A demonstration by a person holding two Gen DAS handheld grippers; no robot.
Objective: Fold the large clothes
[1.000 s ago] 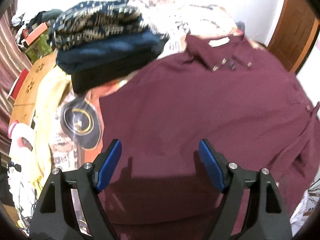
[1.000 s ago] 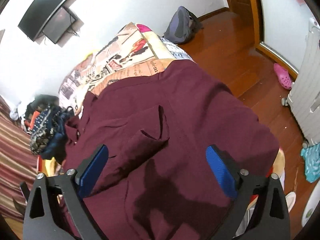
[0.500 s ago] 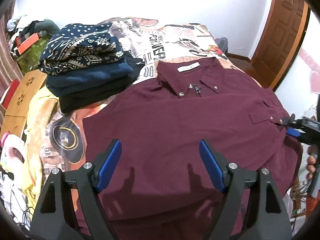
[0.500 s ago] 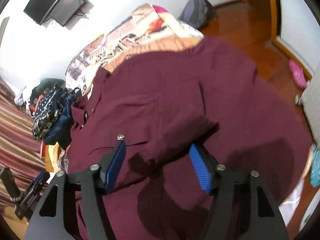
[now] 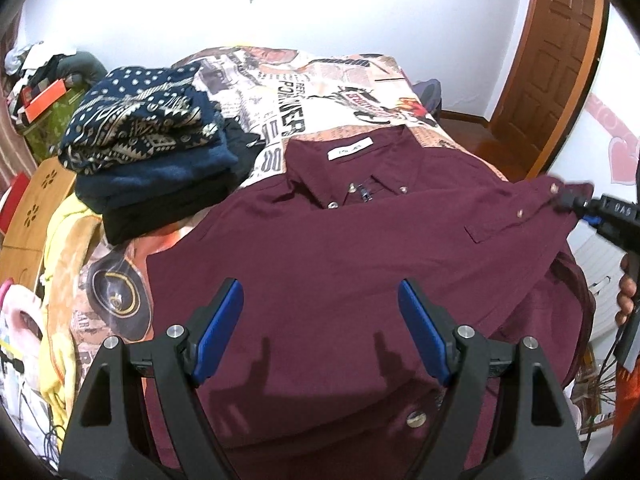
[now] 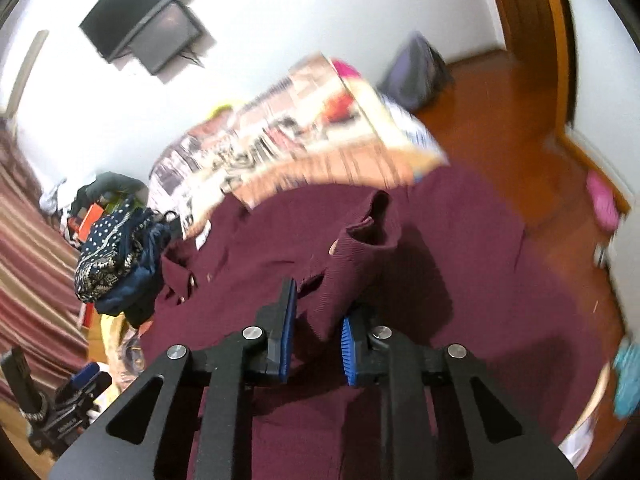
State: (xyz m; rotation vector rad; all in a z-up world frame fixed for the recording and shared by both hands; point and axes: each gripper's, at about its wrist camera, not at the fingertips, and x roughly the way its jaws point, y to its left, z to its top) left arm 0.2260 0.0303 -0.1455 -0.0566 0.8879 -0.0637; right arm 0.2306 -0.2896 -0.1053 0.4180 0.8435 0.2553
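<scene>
Right wrist: right gripper (image 6: 316, 332) closing on shirt (image 6: 460, 280) sleeve (cuff raised).

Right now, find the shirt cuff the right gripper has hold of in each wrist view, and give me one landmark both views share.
Left wrist view: the cuff is at the far right, lifted off the maroon shirt, pinched at the tip of the right gripper.
Right wrist view: the cuff is in the centre, rising from between the closing blue fingers.
Shared landmark: the stack of folded dark clothes beside the collar.
</scene>
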